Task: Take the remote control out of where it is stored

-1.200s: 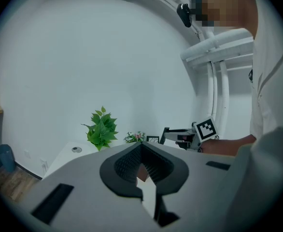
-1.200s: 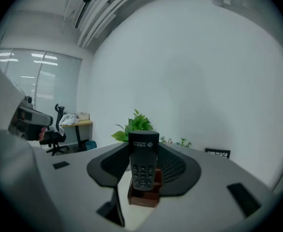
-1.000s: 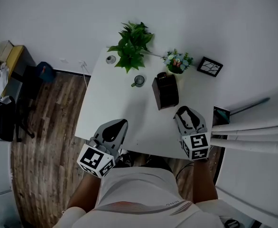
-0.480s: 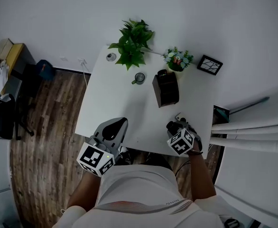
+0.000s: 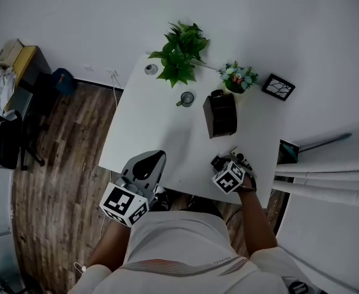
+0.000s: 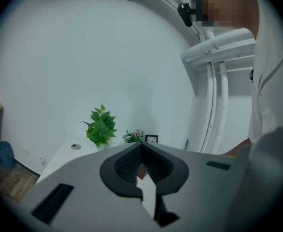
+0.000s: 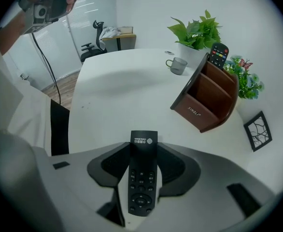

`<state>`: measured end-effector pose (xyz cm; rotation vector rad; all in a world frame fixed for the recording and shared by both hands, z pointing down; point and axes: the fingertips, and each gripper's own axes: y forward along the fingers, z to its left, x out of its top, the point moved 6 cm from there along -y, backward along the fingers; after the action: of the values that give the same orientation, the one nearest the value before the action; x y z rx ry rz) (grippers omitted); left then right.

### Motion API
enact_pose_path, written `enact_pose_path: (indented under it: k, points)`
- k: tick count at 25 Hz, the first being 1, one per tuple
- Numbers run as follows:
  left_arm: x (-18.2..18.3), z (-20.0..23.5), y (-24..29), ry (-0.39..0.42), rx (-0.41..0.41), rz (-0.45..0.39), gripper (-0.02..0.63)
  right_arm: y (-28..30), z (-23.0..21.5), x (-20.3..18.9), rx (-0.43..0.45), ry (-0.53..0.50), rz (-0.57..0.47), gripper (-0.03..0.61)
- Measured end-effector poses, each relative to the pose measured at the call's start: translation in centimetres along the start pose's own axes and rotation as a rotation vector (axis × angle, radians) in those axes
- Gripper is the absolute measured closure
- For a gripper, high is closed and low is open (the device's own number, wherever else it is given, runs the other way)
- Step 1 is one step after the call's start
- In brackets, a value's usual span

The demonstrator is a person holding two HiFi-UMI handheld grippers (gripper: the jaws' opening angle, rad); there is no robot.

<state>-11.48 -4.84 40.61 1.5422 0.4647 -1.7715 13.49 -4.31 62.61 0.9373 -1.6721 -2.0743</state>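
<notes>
A black remote control (image 7: 142, 182) is gripped lengthwise between the jaws of the right gripper (image 7: 144, 149), which is pointed steeply down over the near part of the white table (image 7: 122, 91). Farther along the table, the brown holder (image 7: 209, 98) is seen with a second remote (image 7: 219, 54) sticking out of its far end. The left gripper (image 6: 141, 153) is held at the table's near edge, its jaws drawn together on nothing.

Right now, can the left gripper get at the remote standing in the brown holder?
Probably yes: the left gripper is empty, bare table lies between, and the remote sticks out above the holder. It must open first.
</notes>
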Motion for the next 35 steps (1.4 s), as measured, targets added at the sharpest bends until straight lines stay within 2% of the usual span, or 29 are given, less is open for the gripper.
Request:
enact_pose_path:
  k: [9,12,14,17,21,27,31,35]
  points:
    - [-0.2,-0.1,0.3,-0.009,0.002,-0.001,0.606,0.6,0.2,-0.2,0.017,0.018,-0.030,0.394]
    - [-0.1,-0.3,0.7,-0.006,-0.011,-0.001,0.606,-0.3,0.0,0.1,0.026,0.054,-0.090,0.391]
    - [0.1,-0.4,1.0,-0.004,-0.020,-0.003,0.606,-1.6,-0.7,0.5,0.014,0.121,-0.183,0.391]
    - [0.3,-0.6,1.5,-0.007,-0.036,-0.007,0.606,-4.7,-2.3,1.6,-0.023,0.229,-0.377,0.393]
    - [0.6,-0.9,2.2,0.000,-0.056,-0.007,0.606,-9.6,-3.9,3.0,-0.088,0.299,-0.610,0.399]
    - [1.3,-1.3,3.2,0.020,-0.084,-0.021,0.606,-16.6,-4.6,4.6,-0.215,0.336,-0.907,0.518]
    - [1.5,-1.5,3.8,0.029,-0.099,-0.020,0.606,-19.8,-4.6,4.8,-0.274,0.327,-1.030,0.549]
    - [1.7,-1.7,4.2,0.028,-0.108,-0.016,0.606,-21.3,-5.1,4.5,-0.333,0.345,-1.080,0.561]
